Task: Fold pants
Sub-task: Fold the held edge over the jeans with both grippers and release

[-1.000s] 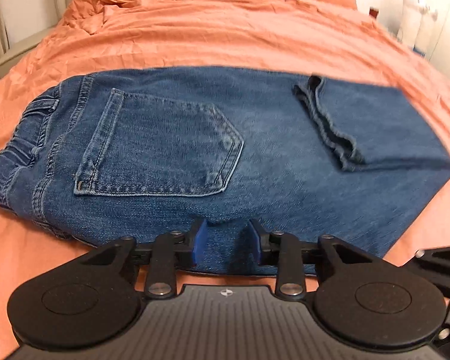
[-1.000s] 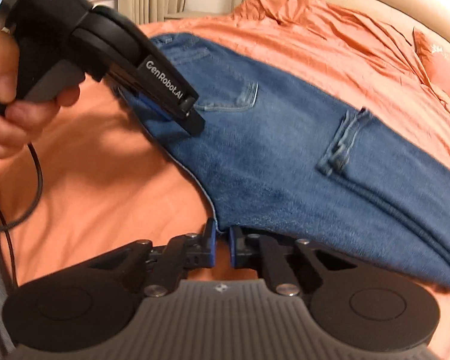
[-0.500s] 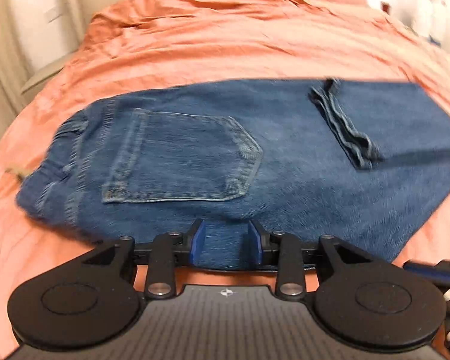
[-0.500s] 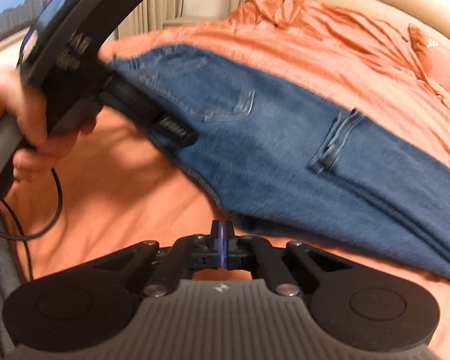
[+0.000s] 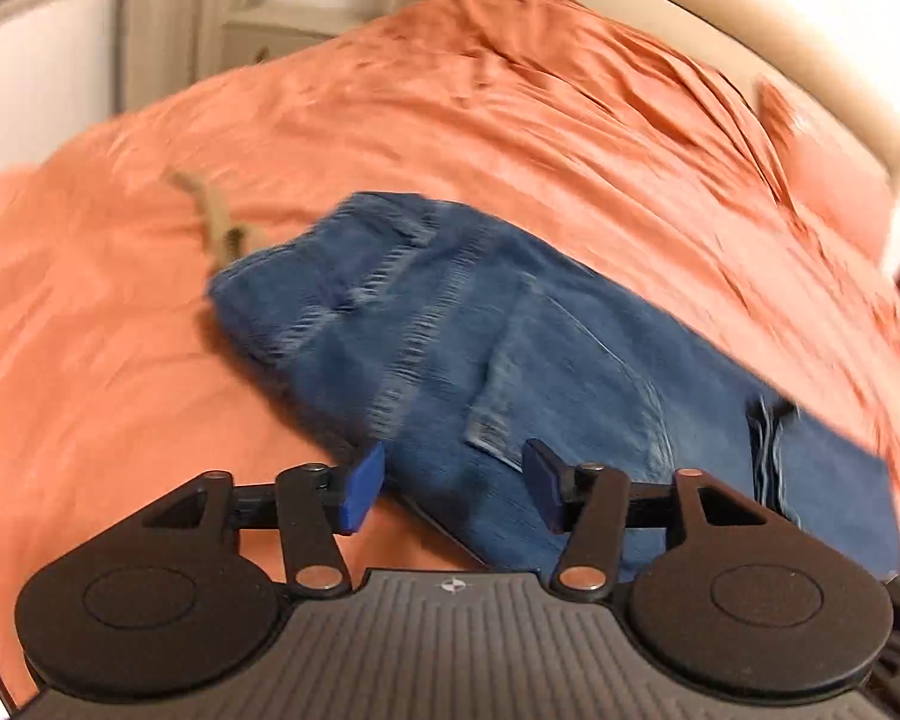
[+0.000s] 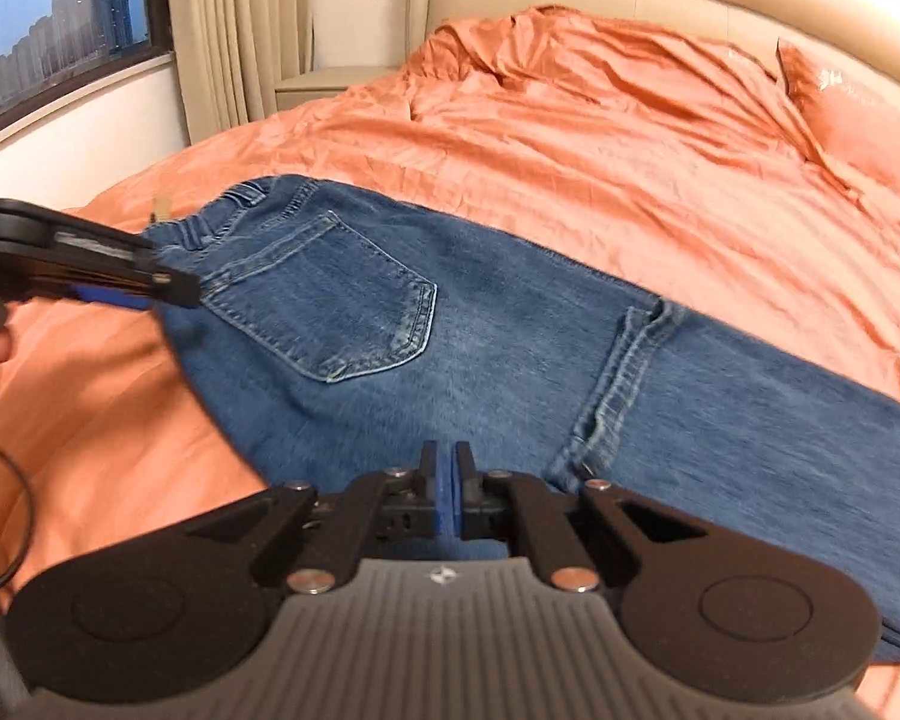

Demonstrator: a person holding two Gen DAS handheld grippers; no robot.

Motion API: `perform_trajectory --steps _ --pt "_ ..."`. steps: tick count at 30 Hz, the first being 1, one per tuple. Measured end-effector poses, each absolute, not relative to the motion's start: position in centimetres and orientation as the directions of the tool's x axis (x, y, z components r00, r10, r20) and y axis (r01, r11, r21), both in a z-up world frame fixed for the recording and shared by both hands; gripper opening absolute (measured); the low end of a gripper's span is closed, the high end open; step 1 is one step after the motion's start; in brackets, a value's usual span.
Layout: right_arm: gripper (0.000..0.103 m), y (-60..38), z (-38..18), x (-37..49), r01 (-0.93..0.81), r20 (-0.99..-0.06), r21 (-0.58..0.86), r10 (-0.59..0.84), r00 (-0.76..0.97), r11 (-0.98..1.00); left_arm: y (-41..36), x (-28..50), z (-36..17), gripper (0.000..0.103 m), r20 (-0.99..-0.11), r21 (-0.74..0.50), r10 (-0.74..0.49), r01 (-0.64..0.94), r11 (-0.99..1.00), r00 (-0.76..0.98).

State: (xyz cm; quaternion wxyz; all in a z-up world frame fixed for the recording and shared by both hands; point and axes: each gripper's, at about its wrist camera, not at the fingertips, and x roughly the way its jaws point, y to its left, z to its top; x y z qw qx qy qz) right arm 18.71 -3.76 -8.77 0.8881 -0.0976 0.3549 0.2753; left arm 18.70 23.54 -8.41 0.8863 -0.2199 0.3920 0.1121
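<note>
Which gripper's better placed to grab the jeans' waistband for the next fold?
Left, probably. The left gripper is at the waistband end of the jeans, jaws opening with nothing gripped. The right gripper is shut, mid-leg.

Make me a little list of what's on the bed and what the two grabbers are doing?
bed: orange sheet, wrinkled
jeans: lying flat on the sheet, back pocket facing up
fold: leg hem lies across the middle of the jeans
left gripper: jaws opening above the jeans edge, pads off the cloth
right gripper: shut, nothing seen between the pads
</note>
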Motion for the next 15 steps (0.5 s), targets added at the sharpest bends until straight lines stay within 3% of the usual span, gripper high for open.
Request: perform_trajectory --steps 3,8,15 --pt "0.000 -2.8 -10.0 20.4 -0.556 -0.695 0.027 0.415 0.587 0.831 26.2 18.1 -8.7 0.074 -0.729 -0.388 0.015 -0.431 0.815 0.685" --pt "0.000 -1.5 -12.4 22.6 -0.555 -0.736 0.030 0.394 0.551 0.832 30.0 17.3 -10.2 0.076 -0.733 -0.475 0.035 -0.548 0.688 0.679" --pt "0.000 -1.0 -14.2 24.6 -0.542 -0.794 0.009 0.336 0.507 0.840 33.2 17.7 -13.5 0.081 -0.729 -0.604 -0.054 -0.604 0.520 0.683"
